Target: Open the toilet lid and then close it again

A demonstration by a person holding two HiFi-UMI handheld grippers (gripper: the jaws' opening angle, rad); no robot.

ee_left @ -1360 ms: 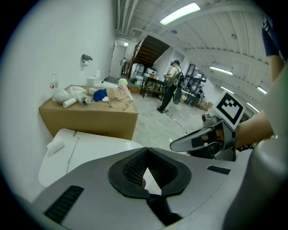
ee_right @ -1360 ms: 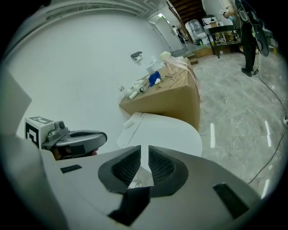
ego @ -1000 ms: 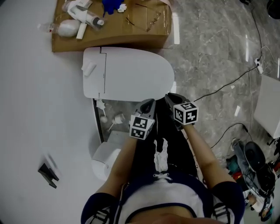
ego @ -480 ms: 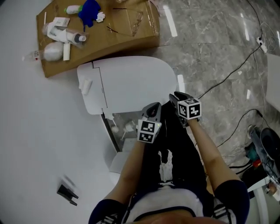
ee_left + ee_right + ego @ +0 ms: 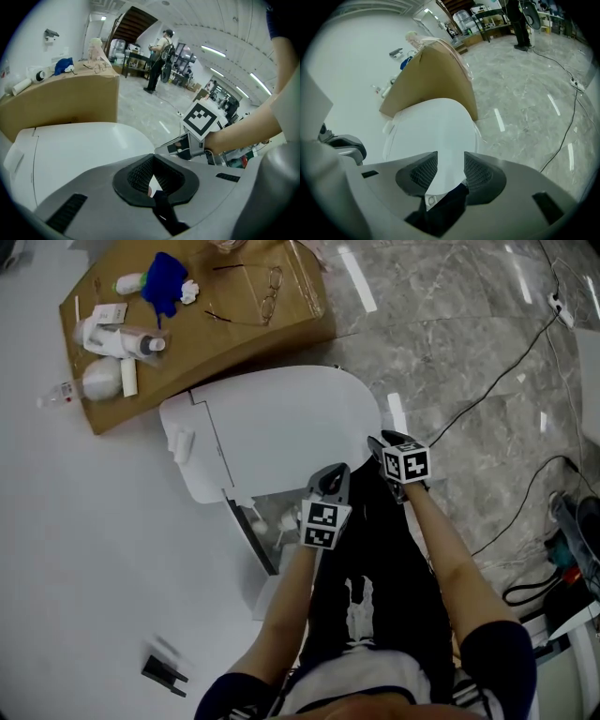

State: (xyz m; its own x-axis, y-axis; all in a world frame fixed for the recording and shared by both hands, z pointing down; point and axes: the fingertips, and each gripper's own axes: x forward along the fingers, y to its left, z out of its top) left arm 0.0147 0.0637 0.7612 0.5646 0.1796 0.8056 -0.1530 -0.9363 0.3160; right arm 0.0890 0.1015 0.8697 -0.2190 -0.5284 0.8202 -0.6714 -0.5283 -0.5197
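Observation:
The white toilet's lid (image 5: 272, 423) lies closed and flat; it also fills the left gripper view (image 5: 75, 150) and the right gripper view (image 5: 433, 126). My left gripper (image 5: 331, 478) hovers over the lid's near edge, its jaws shut with nothing in them (image 5: 152, 177). My right gripper (image 5: 382, 442) hangs at the lid's front right rim. Its jaws have just been opening and now stand open (image 5: 445, 161); the lid shows beyond the gap and the pads (image 5: 423, 171) touch nothing.
A cardboard box (image 5: 234, 320) behind the toilet carries bottles, a blue cloth (image 5: 167, 277) and glasses. Cables (image 5: 487, 399) run over the marble floor on the right. A small black object (image 5: 164, 673) lies at the lower left. A person (image 5: 157, 61) stands far off.
Both grippers have sunk closer to the toilet lid's front. The right gripper's jaws went from shut to open. The left jaws stayed shut.

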